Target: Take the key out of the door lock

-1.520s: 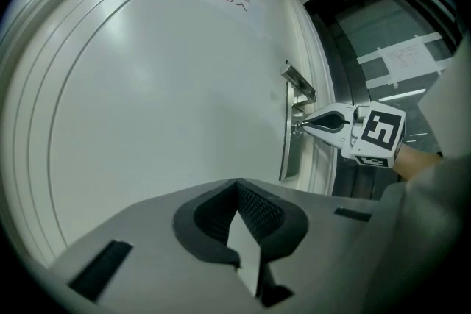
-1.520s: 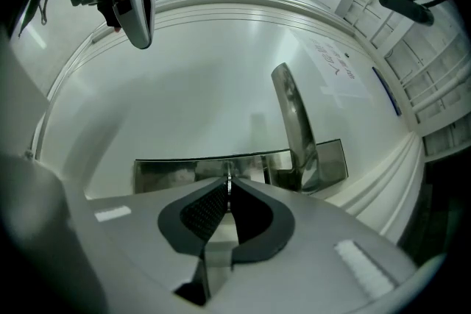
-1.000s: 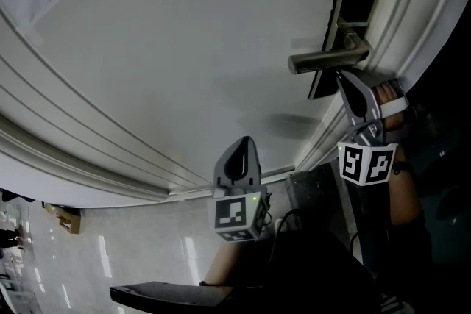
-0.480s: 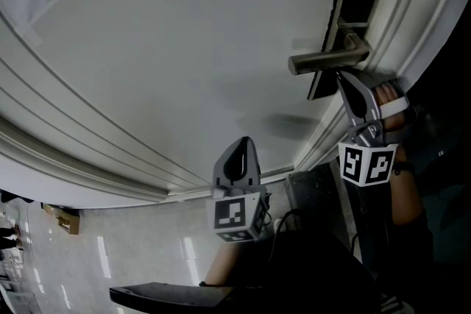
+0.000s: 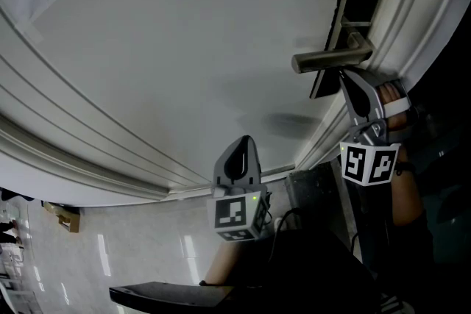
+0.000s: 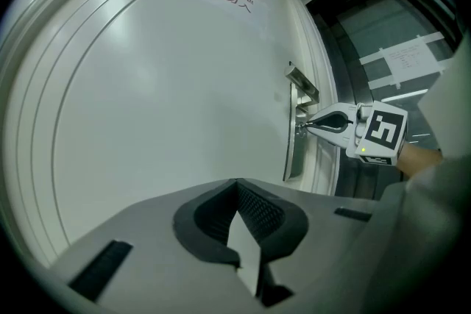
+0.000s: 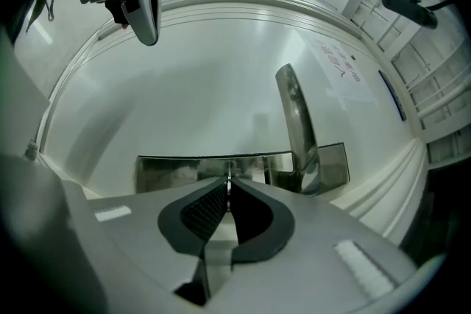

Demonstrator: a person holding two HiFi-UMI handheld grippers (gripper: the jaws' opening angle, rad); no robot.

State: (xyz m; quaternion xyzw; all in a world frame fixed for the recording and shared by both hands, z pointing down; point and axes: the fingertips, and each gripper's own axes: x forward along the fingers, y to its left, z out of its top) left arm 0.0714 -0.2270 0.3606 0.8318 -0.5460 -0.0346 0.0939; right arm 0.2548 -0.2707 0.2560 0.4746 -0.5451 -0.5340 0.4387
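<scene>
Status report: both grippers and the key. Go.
Right gripper shut on key at lock plate. Key not yet out. Left gripper shut, empty, idle. Nothing in the way.

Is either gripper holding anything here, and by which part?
The right gripper pinches the key by its outer end, right at the lock plate. The left gripper is shut on nothing.
</scene>
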